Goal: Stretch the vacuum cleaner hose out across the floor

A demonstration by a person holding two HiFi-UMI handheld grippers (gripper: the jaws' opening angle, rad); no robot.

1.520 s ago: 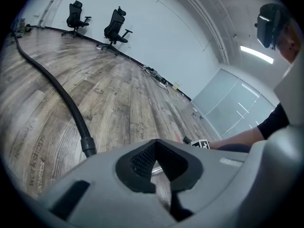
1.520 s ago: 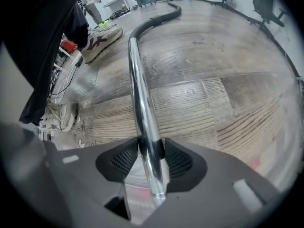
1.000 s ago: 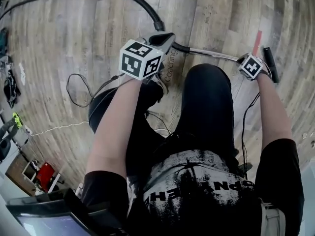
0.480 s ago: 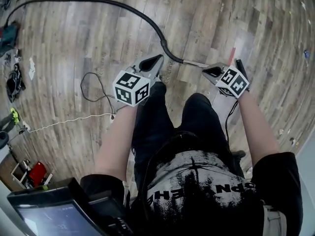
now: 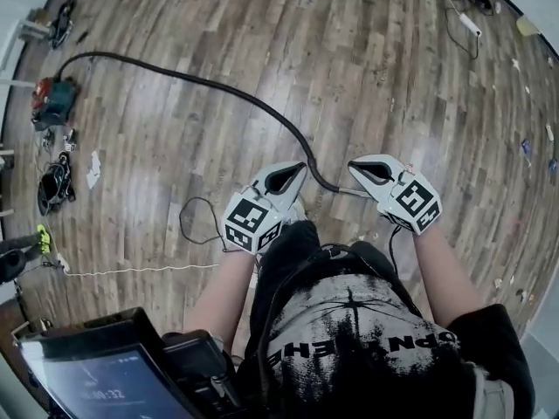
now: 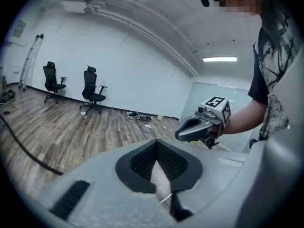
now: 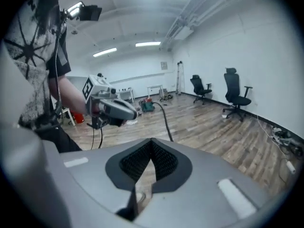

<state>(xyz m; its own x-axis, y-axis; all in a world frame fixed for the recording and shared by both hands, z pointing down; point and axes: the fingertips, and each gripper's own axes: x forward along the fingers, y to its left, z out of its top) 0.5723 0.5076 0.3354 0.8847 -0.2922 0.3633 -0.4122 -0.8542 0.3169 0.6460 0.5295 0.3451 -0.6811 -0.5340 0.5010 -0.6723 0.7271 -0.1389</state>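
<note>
The black vacuum hose (image 5: 218,90) lies on the wooden floor in a long line from the red and teal vacuum cleaner (image 5: 52,100) at the far left to a metal wand end (image 5: 348,192) near my feet. My left gripper (image 5: 295,171) and right gripper (image 5: 358,167) hover side by side above that end, both shut and holding nothing. In the left gripper view the shut jaws (image 6: 156,146) face the right gripper (image 6: 204,125), with the hose (image 6: 23,148) to the left. The right gripper view shows shut jaws (image 7: 152,144), the left gripper (image 7: 111,109) and the hose (image 7: 166,120).
A black cable loop (image 5: 199,225) and a white cord (image 5: 131,271) lie on the floor left of my legs. Tools and clutter (image 5: 54,182) sit by the left wall. Two office chairs (image 6: 71,83) and a ladder (image 6: 29,61) stand by the far wall.
Both grippers have lifted away from the hose end and wand and come closer together. The head view has risen and takes in more floor, with the hose lying longer and straighter.
</note>
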